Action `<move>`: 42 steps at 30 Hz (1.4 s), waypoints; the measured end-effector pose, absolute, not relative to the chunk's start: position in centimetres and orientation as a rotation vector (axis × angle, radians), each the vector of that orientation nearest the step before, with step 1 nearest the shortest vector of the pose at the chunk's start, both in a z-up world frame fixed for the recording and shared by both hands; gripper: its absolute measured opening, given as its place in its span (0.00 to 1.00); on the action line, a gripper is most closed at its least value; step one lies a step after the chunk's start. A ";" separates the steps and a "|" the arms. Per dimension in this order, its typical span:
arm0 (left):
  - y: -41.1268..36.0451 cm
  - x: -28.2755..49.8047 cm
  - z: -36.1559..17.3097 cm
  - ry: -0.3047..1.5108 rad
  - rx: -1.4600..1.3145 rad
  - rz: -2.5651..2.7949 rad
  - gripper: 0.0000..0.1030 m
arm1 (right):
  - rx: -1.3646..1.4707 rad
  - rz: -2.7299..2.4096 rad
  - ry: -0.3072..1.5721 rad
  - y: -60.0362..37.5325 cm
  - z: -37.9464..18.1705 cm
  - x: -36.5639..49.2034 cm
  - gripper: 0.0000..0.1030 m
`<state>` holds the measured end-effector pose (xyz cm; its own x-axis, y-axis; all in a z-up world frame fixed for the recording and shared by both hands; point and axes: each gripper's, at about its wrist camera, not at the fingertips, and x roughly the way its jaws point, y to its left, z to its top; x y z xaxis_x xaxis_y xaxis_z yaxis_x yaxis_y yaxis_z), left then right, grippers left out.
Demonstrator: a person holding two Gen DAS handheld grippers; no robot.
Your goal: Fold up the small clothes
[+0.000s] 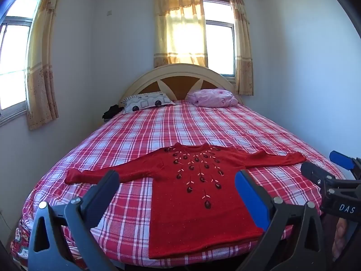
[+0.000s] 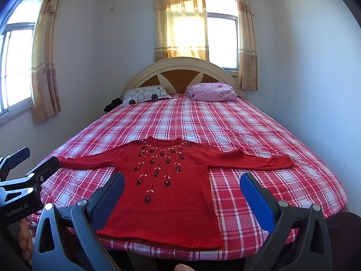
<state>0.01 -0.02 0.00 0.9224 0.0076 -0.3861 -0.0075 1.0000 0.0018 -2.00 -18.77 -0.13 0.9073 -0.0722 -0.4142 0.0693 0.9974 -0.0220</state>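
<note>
A small red knitted sweater (image 1: 191,194) with dark bead decoration lies flat and face up on the bed, both sleeves spread out sideways, hem toward me. It also shows in the right wrist view (image 2: 167,192). My left gripper (image 1: 177,180) is open and empty, held above the foot of the bed in front of the hem. My right gripper (image 2: 182,183) is open and empty, at about the same height to the right. Each gripper shows at the edge of the other's view: the right one (image 1: 325,167) and the left one (image 2: 36,158).
The bed (image 1: 203,124) has a red and white plaid sheet. A patterned pillow (image 1: 146,101) and a pink bundle (image 1: 214,98) lie by the headboard (image 1: 178,79). White walls stand close on both sides. Windows with yellow curtains are behind and at the left.
</note>
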 end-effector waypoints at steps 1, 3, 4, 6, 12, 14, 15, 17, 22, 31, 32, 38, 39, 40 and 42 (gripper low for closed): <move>0.0 0.0 0.0 0.395 0.007 0.014 1.00 | -0.011 -0.074 0.431 -18.8 -0.1 -2.0 0.99; 0.0 0.2 0.0 0.395 0.018 0.020 1.00 | -0.008 -0.074 0.430 -18.8 -0.1 -1.9 0.99; 0.0 0.1 0.0 0.385 0.012 0.016 1.00 | -0.006 -0.073 0.430 -18.9 -0.1 -1.8 0.99; 0.0 0.0 0.0 0.380 0.008 0.016 1.00 | -0.023 -0.078 0.423 -18.7 -0.1 -1.9 0.99; 1.0 0.6 -0.2 0.382 0.005 0.020 1.00 | -0.015 -0.083 0.422 -18.4 -0.2 -1.9 0.99; 0.6 0.1 0.0 0.376 0.013 0.026 1.00 | -0.015 -0.085 0.421 -18.3 -0.2 -1.9 0.99; 0.7 0.2 -0.1 0.378 0.013 0.029 1.00 | -0.014 -0.084 0.421 -18.4 -0.3 -2.0 0.99; 0.8 0.2 -0.1 0.379 0.011 0.032 1.00 | -0.013 -0.085 0.423 -18.6 -0.3 -1.9 0.99; 0.9 0.3 -0.2 0.379 0.010 0.039 1.00 | -0.008 -0.086 0.431 -19.0 -0.2 -1.7 0.99; 1.2 0.4 -0.4 0.382 0.009 0.044 1.00 | -0.006 -0.087 0.437 -19.2 -0.5 -1.6 0.99; 1.1 0.4 -0.4 0.381 0.009 0.045 1.00 | -0.006 -0.087 0.436 -19.2 -0.5 -1.6 0.99; 1.1 0.4 -0.3 0.379 0.008 0.048 1.00 | -0.005 -0.091 0.438 -19.3 -0.6 -1.5 0.99; 1.1 0.4 -0.3 0.378 0.008 0.050 1.00 | -0.005 -0.090 0.438 -19.3 -0.6 -1.5 0.99; 1.1 0.4 -0.3 0.378 0.008 0.050 1.00 | -0.005 -0.090 0.438 -19.3 -0.6 -1.5 0.99; 1.2 0.4 -0.3 0.379 0.007 0.051 1.00 | -0.007 -0.093 0.437 -19.3 -0.7 -1.4 0.99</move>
<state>0.41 1.18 -0.34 0.9278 0.0512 -0.3696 -0.0487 0.9987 0.0161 -1.43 -19.28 -0.67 0.9017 -0.0917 -0.4225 0.0886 0.9957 -0.0270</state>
